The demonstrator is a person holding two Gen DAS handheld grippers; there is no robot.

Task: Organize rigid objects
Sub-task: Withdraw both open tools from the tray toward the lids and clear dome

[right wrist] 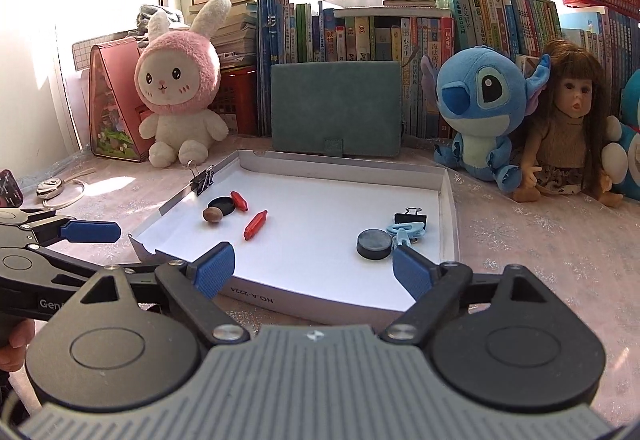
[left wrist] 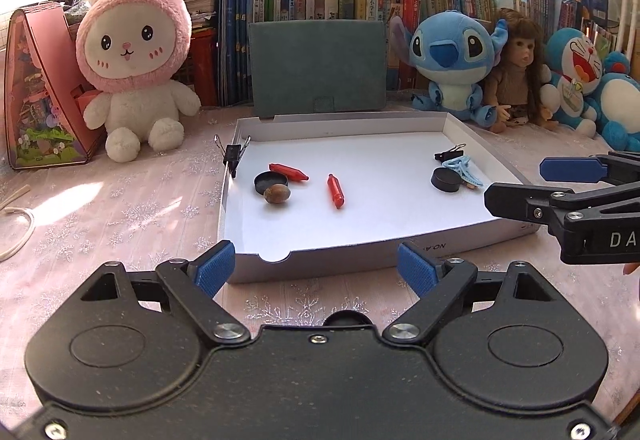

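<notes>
On the surface sits a shallow white box. At its left lie a black cap, a nut and two red crayons; at its right, a black disc beside a blue clip. The left tool and right tool hover before it, jaws spread wide, nothing between them.
</notes>
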